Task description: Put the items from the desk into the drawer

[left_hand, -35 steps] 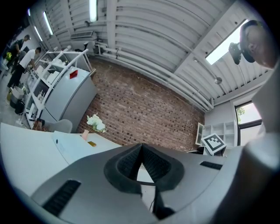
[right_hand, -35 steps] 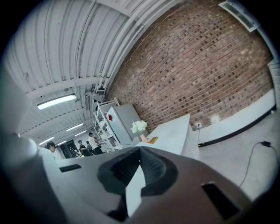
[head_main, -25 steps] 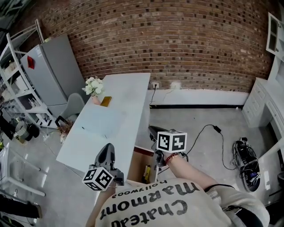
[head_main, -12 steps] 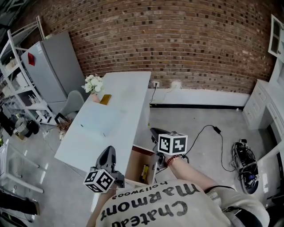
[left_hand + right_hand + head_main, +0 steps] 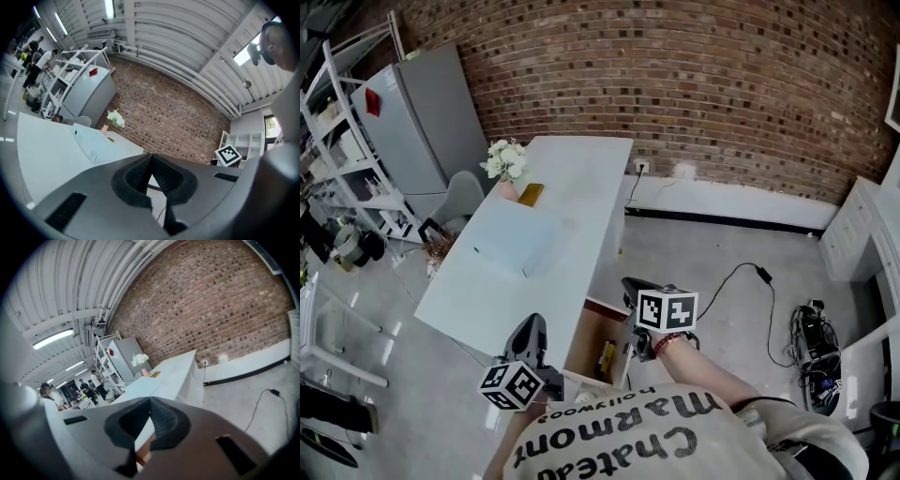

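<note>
A long white desk [image 5: 581,178] runs away from me. On it stand white flowers in a pink vase [image 5: 505,164], a small gold item [image 5: 531,194] beside them, and a flat pale folder [image 5: 520,246]. An open wooden drawer [image 5: 592,339] under the near end holds a yellow thing [image 5: 607,358]. My left gripper [image 5: 532,323] hovers over the desk's near corner, shut and empty, its pads meeting in the left gripper view [image 5: 151,161]. My right gripper [image 5: 630,284] hangs above the drawer's right side, also shut and empty [image 5: 150,404].
A grey refrigerator [image 5: 431,112] and white shelving [image 5: 337,122] stand left of the desk, with a grey chair [image 5: 459,202] beside it. A black cable [image 5: 750,272] trails over the floor at right. A brick wall [image 5: 694,84] closes the back. People [image 5: 35,65] stand by the shelves.
Both grippers have sunk a little and stay shut. The head view has shifted slightly, so the desk sits a bit further right. Nothing on the desk has moved.
</note>
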A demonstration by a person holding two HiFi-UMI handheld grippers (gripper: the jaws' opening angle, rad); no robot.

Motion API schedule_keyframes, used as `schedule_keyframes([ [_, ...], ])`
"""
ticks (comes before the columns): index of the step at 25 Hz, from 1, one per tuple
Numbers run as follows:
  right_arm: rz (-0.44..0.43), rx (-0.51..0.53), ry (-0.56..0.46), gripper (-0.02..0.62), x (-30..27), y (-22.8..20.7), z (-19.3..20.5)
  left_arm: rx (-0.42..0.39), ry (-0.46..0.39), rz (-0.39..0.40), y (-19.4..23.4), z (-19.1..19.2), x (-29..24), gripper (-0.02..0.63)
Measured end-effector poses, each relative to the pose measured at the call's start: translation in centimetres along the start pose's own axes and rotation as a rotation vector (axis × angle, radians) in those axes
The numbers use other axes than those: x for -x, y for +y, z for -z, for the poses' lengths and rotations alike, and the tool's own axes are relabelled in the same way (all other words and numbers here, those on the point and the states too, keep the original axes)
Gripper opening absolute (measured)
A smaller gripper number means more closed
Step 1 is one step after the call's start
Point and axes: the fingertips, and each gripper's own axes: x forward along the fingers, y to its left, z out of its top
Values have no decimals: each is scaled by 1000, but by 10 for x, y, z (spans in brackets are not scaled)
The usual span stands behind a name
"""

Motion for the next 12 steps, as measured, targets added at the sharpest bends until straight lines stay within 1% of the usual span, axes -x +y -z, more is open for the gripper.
schedule_keyframes([
  [7, -24, -5, 59, 3, -27, 5, 15, 24, 5, -60, 24, 4, 2, 2],
  [12, -39, 1, 52, 3, -51, 8, 8, 9, 5, -67, 40, -1, -8, 2],
])
